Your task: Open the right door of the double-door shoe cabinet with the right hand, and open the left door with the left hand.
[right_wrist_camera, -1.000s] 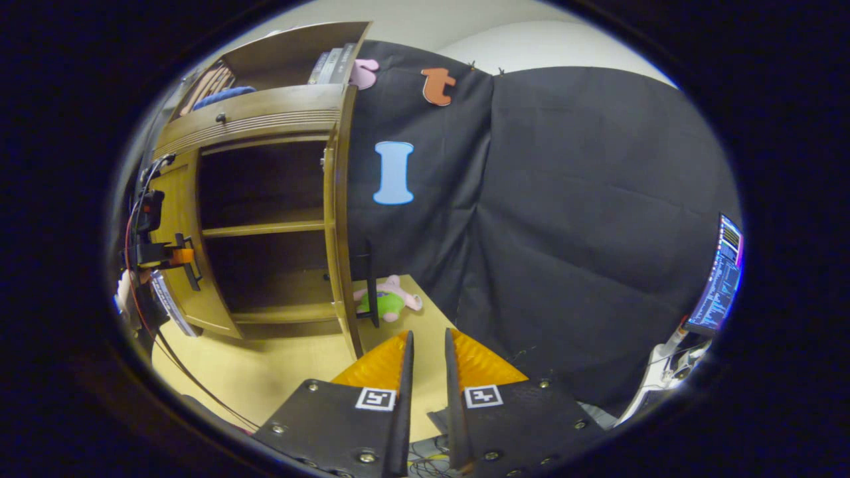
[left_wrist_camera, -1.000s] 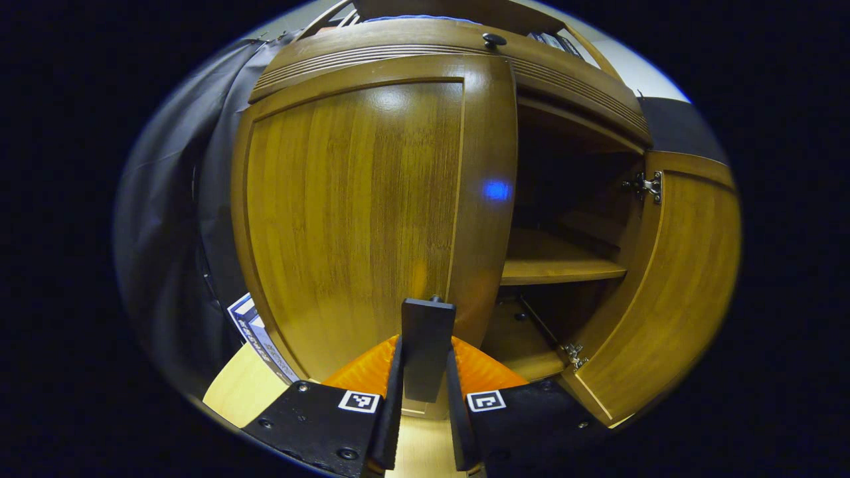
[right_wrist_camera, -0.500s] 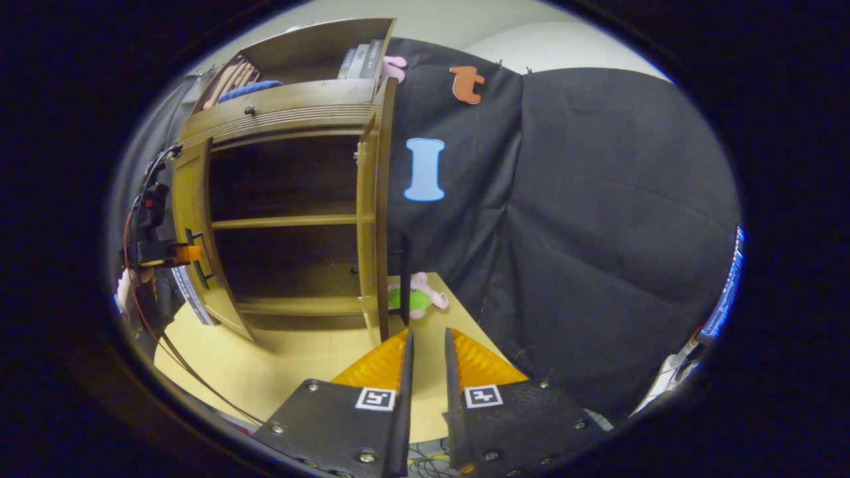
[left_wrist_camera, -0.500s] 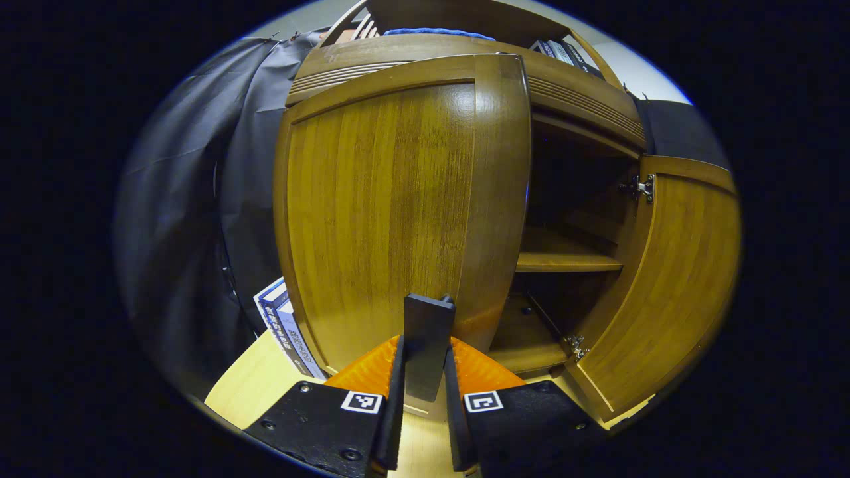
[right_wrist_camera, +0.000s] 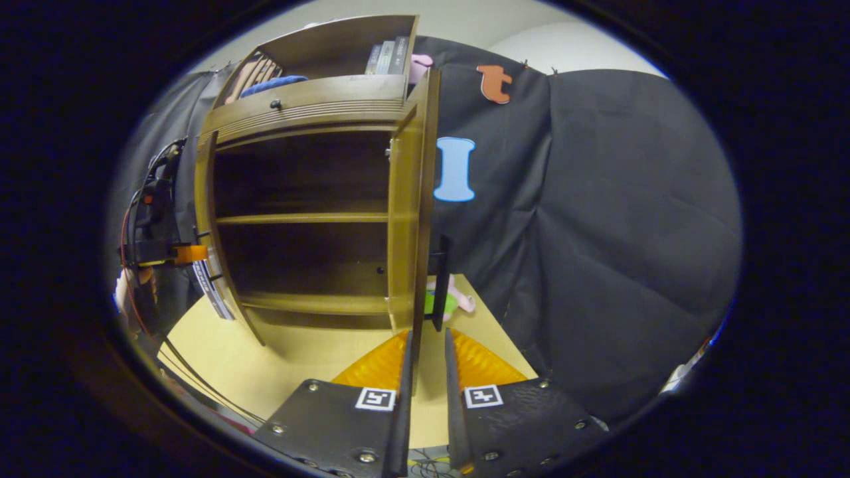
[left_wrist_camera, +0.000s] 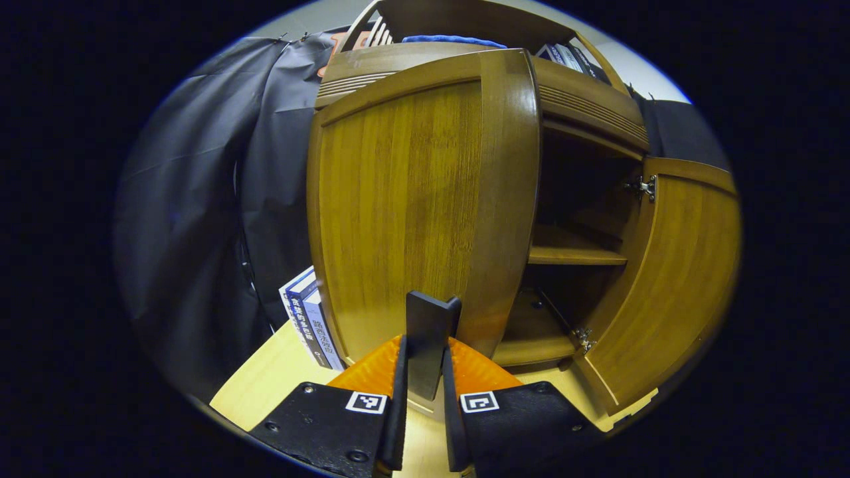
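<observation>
Black cloth (right_wrist_camera: 597,219) hangs as the booth's wall behind and beside a pale wooden tabletop (right_wrist_camera: 312,352), and the double-door shoe cabinet (right_wrist_camera: 312,106) stands on that tabletop toward its back edge. Both doors stand swung out. In the left gripper view the left door (left_wrist_camera: 412,199) turns its outer face to the camera, and the left gripper (left_wrist_camera: 423,392) is pinched on that door's black bar handle (left_wrist_camera: 428,332), one finger pressed to each side of it. Past the door's free edge the dark inside shows, with a shelf (left_wrist_camera: 574,255) across it and the right door (left_wrist_camera: 677,279) hanging on metal hinges (left_wrist_camera: 643,188).

In the right gripper view the right door (right_wrist_camera: 415,219) is seen edge-on, its black handle (right_wrist_camera: 440,285) on the far face. The right gripper (right_wrist_camera: 425,392) sits in front of the door's lower edge, its fingers nearly together with a narrow gap and nothing between them. A pink and green plush toy (right_wrist_camera: 448,302) lies on the tabletop behind that door. Books (left_wrist_camera: 309,318) lean beside the cabinet's left side, and more books (right_wrist_camera: 388,56) stand on its open top shelf.
</observation>
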Action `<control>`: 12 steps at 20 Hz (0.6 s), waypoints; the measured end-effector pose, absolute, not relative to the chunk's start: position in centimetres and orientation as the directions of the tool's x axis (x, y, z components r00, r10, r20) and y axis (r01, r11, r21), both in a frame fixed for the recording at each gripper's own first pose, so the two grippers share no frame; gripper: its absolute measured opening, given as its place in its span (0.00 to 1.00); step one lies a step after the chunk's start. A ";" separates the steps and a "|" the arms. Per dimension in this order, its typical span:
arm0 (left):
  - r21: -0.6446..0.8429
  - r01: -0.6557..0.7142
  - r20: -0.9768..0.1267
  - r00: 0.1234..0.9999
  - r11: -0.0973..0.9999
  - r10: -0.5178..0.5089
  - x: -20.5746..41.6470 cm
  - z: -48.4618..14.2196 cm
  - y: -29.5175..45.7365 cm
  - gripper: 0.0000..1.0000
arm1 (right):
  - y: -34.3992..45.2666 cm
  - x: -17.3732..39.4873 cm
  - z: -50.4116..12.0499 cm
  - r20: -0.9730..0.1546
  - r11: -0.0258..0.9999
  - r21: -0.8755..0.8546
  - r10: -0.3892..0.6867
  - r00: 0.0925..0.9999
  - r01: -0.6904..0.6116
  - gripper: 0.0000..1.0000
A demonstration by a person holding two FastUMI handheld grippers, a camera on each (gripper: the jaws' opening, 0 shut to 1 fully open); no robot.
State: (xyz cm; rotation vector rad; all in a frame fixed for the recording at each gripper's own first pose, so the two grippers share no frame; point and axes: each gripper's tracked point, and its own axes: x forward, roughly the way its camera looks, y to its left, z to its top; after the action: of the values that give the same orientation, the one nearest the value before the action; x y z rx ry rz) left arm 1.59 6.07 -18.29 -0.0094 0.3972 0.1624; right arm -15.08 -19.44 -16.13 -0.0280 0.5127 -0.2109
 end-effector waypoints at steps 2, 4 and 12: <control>0.014 -0.170 -0.380 0.911 0.985 0.163 0.9 -18.1 6.6 0.22 | -18.7 -14.3 -16.3 -0.485 0.984 -0.068 -0.178 0.856 0.166 0.24; 0.013 -0.180 -0.380 0.909 0.984 0.171 0.1 -18.0 7.1 0.22 | -17.7 -13.3 -16.6 -0.487 0.990 -0.060 -0.144 0.862 0.131 0.24; 0.022 -0.234 -0.377 0.899 0.972 0.225 -2.2 -17.5 9.3 0.15 | -12.7 -10.0 -17.3 -0.494 0.998 -0.049 -0.003 0.870 -0.024 0.24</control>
State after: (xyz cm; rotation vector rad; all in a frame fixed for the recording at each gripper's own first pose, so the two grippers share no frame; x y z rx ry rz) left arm -2.23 9.32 -17.53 -0.0244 0.3873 0.2373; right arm -10.04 -12.73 -17.26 -0.0544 0.5165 0.0110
